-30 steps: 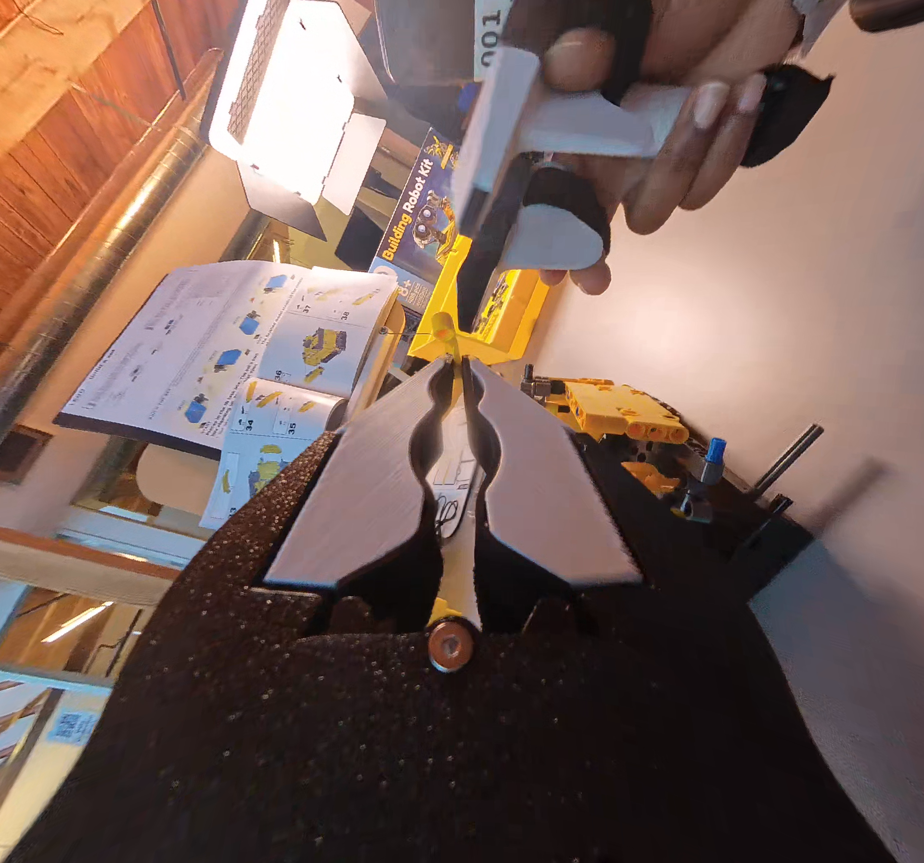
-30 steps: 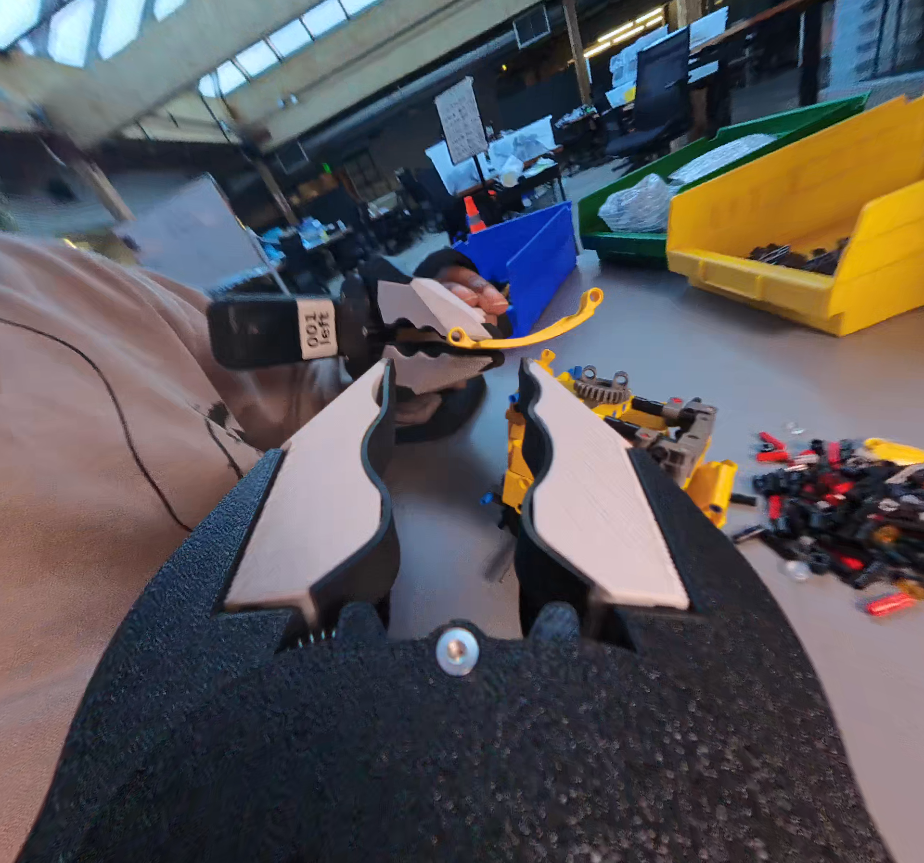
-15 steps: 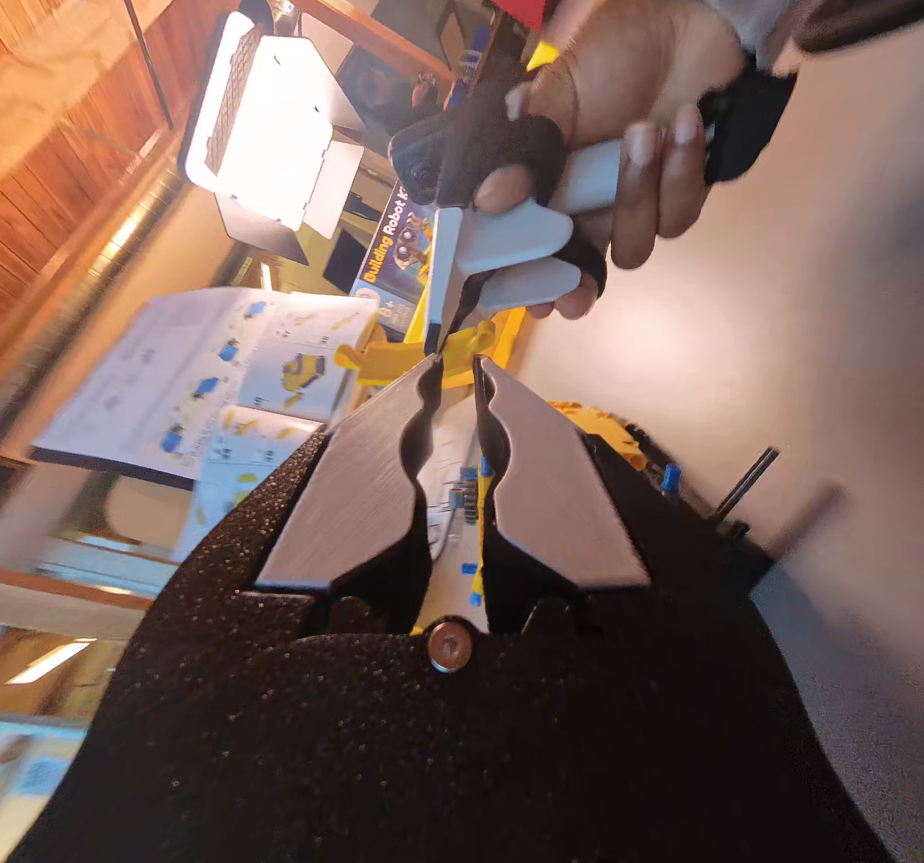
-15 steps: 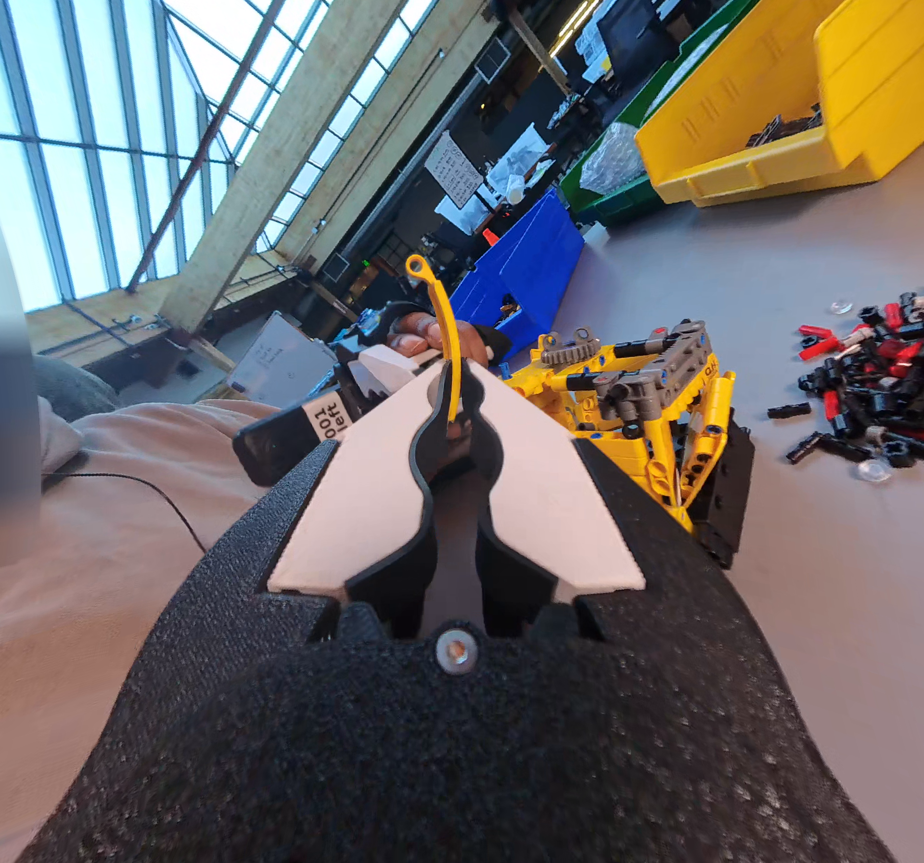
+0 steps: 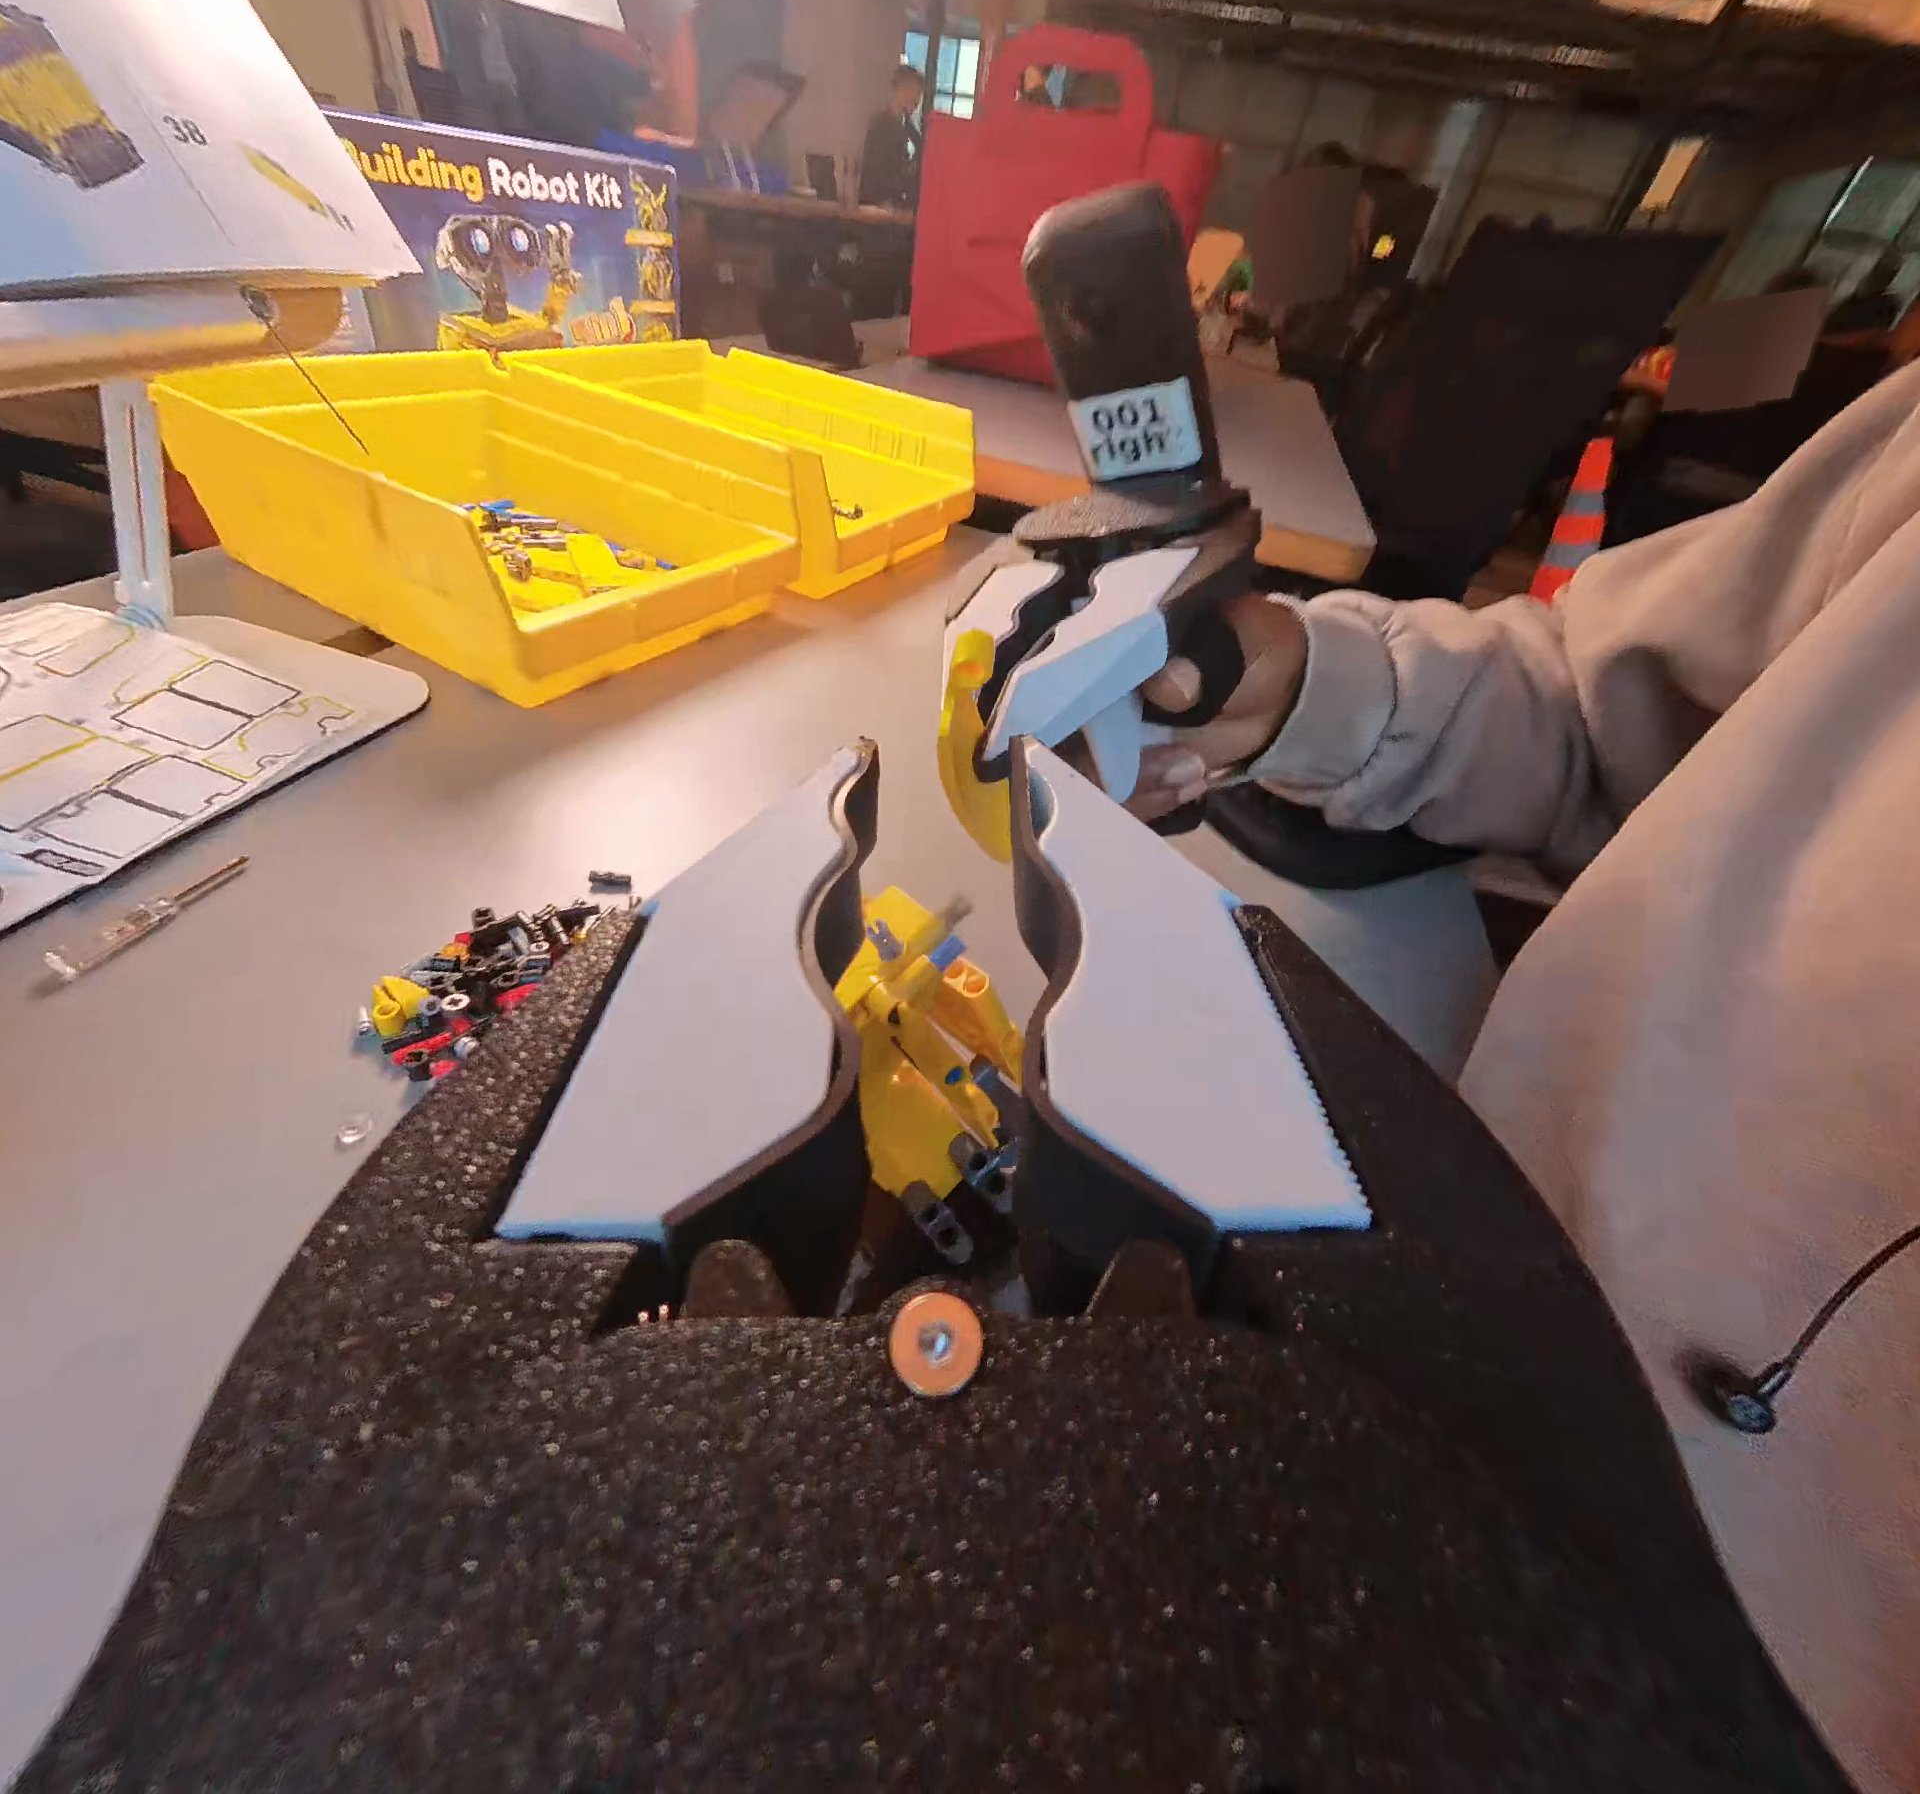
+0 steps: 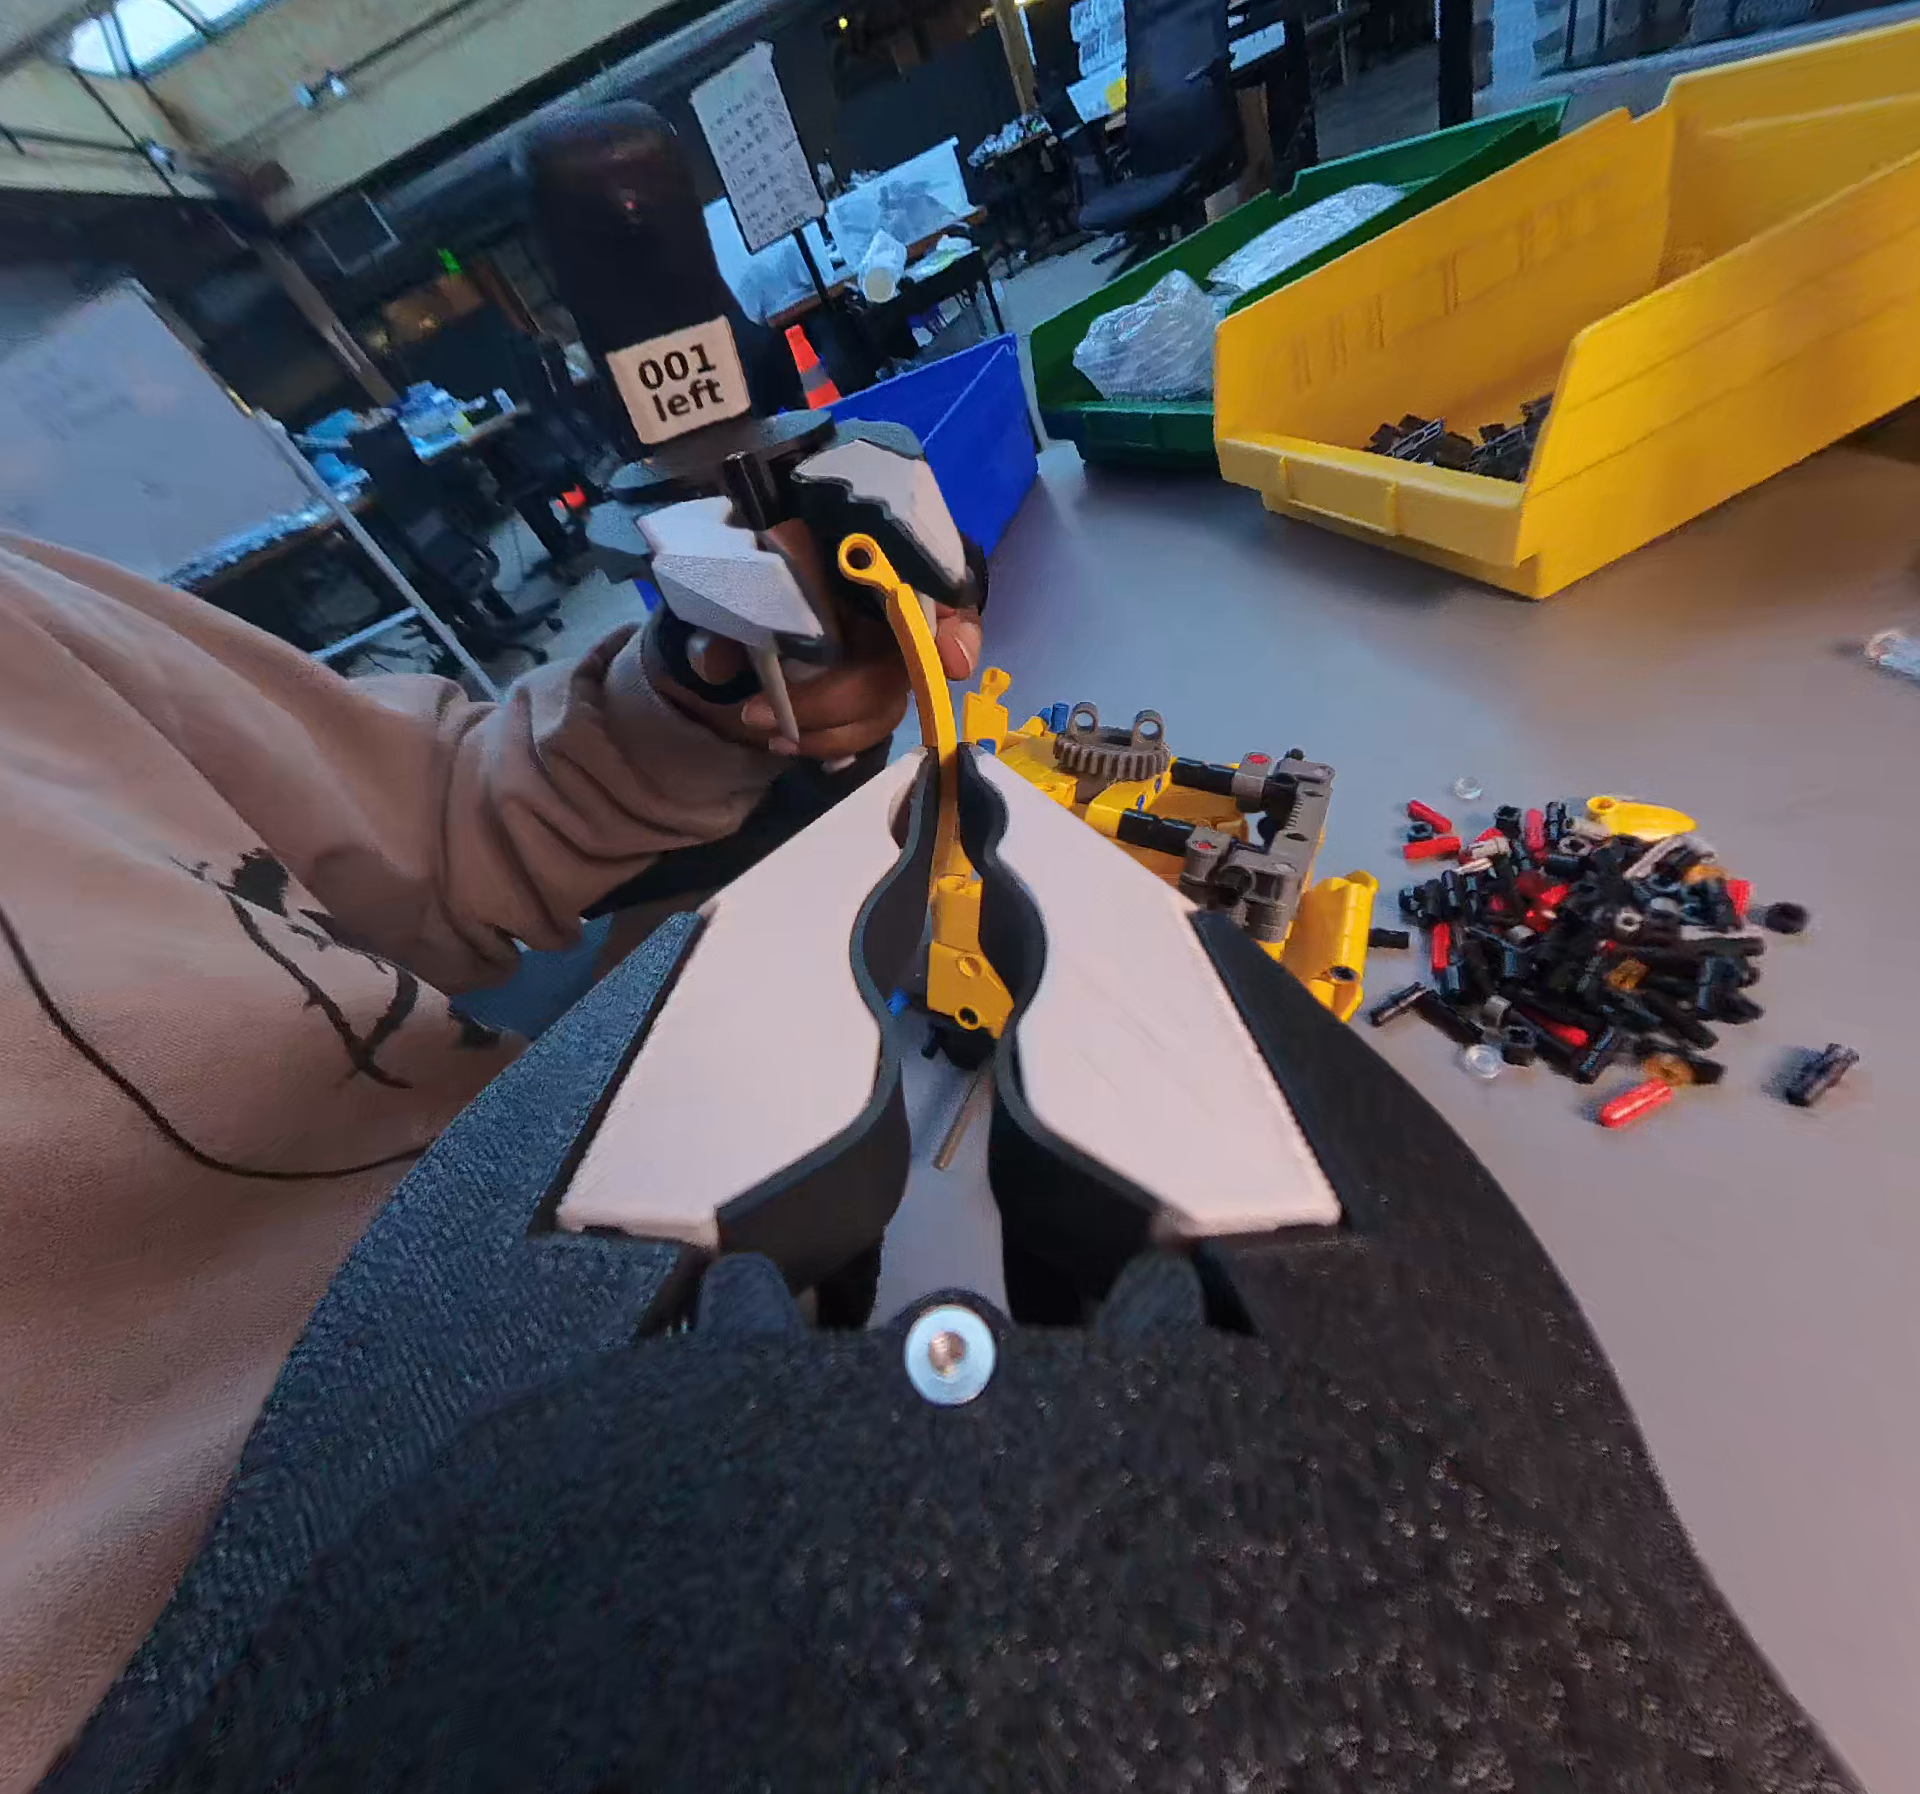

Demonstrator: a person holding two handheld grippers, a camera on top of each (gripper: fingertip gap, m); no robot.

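Handover done: the right gripper [image 6: 940,768] now pinches the curved yellow piece [image 6: 914,653], which the left gripper [image 5: 940,757] held a second ago. Left's fingers now stand spread, empty, just ahead of the piece. The yellow model [image 6: 1174,830] sits below both.

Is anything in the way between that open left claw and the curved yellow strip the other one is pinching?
Nothing visible. The left gripper, jaws apart, sits right beside the curved yellow strip, which the right gripper pinches at its lower end. The yellow model lies lower, on the table.
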